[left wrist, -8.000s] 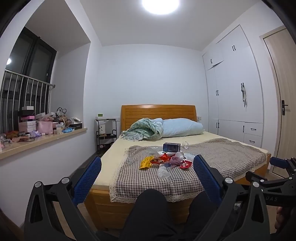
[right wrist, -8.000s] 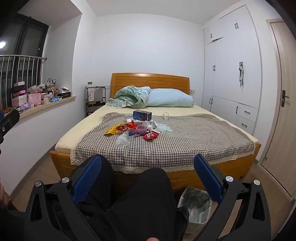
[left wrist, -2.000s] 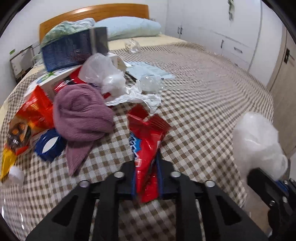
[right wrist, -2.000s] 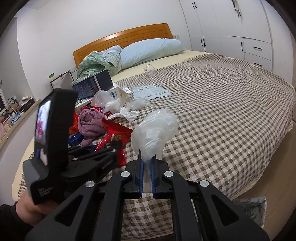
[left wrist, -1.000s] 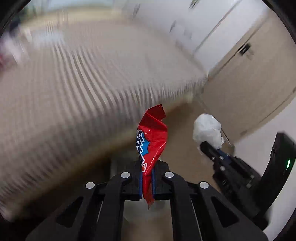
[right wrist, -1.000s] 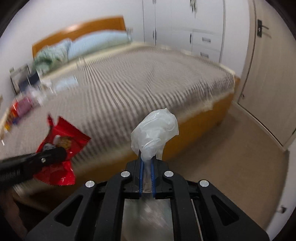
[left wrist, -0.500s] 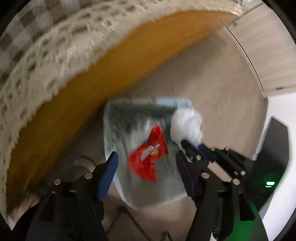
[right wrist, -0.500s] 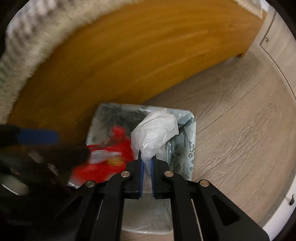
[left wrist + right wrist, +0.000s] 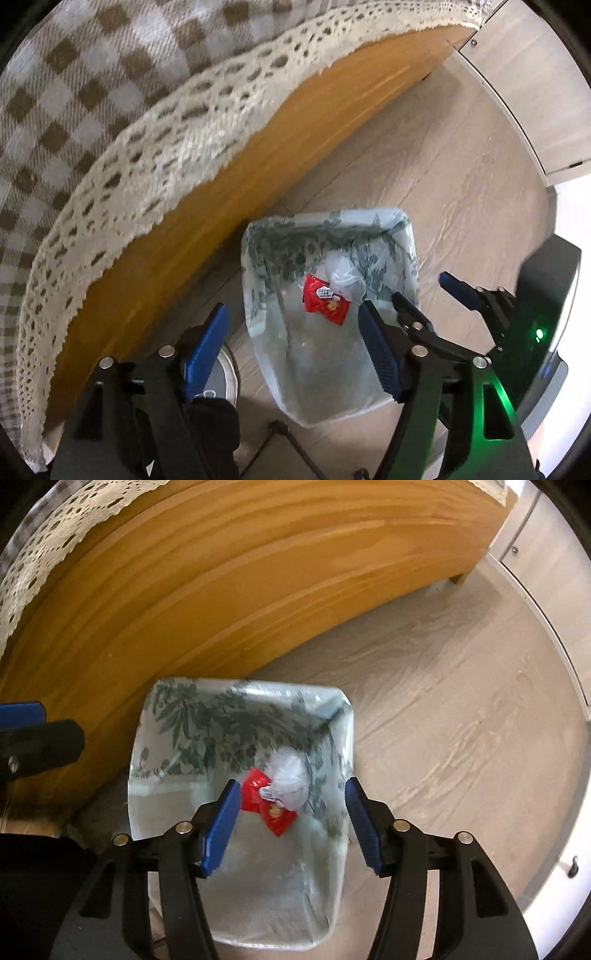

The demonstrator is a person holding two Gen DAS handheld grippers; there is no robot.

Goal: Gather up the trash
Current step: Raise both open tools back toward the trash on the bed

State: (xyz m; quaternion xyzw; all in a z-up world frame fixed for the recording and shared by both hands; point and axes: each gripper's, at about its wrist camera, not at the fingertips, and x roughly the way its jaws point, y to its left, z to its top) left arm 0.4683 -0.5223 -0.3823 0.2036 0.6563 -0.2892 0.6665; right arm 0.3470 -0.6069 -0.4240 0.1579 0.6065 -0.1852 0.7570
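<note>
Both grippers hung over the bin (image 9: 332, 716) at the foot of the bed frame (image 9: 207, 590), pointing down into it. The left gripper (image 9: 291, 347) had its jaws apart w/ nothing between the pads; they had just been opening, and the red snack wrapper (image 9: 325, 299) lay below and slightly ahead of them on the liner inside the bin. The right gripper (image 9: 291, 827) was likewise spread, its jaws having just been opening too, and the crumpled clear plastic bag (image 9: 290, 779) sat between and beyond the blue pads, touching none, resting against the red wrapper. So the drop looked done for both pieces (judging only from how they lay). To do this step well, I'd say: keep the jaws wide until clear of the bin rim, so neither pad snags the patterned liner (image 9: 280, 240), which looked thin and loose. Lift straight up rather than sideways, since the left gripper's right pad sat near the bin's right wall and the right gripper's arm was just beside it; the two rigs were close enough to knock. Light plastic can cling to rubber pads, so check that nothing trails up w/ the right jaws. The bin stood just beside the wooden bed frame, under the lace edge of the checked cover (image 9: 110, 147), so rising hands should mind that overhang. More trash presumably remains, tho none showed here.
</note>
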